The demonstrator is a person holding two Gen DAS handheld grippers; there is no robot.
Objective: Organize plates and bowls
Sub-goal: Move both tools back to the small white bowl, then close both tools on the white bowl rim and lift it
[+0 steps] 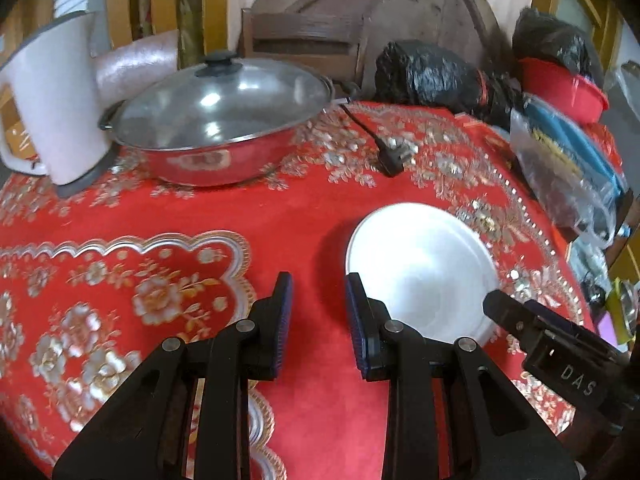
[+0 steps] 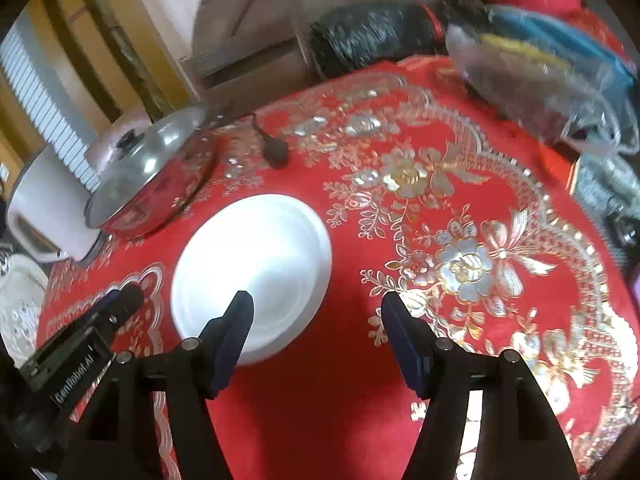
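Note:
A white plate (image 1: pixel 424 272) lies on the red, gold-flowered tablecloth (image 1: pixel 280 216). In the left wrist view it sits just right of my left gripper (image 1: pixel 319 284). The left jaws stand a narrow gap apart, with only cloth showing between them. My right gripper's tip (image 1: pixel 496 308) hovers at the plate's near right rim. In the right wrist view the plate (image 2: pixel 256 264) is left of centre. My right gripper (image 2: pixel 317 300) is open wide with nothing between its fingers. Its left finger (image 2: pixel 236 328) overlaps the plate's near edge. The left gripper (image 2: pixel 128 296) shows at the lower left.
A lidded steel wok (image 1: pixel 216 120) and a white kettle (image 1: pixel 52 100) stand at the back left. A black plug (image 1: pixel 390 160) lies on the cloth behind the plate. Black bags (image 1: pixel 432 76), a red container (image 1: pixel 560 84) and a clear plastic bag (image 1: pixel 568 160) crowd the back right edge.

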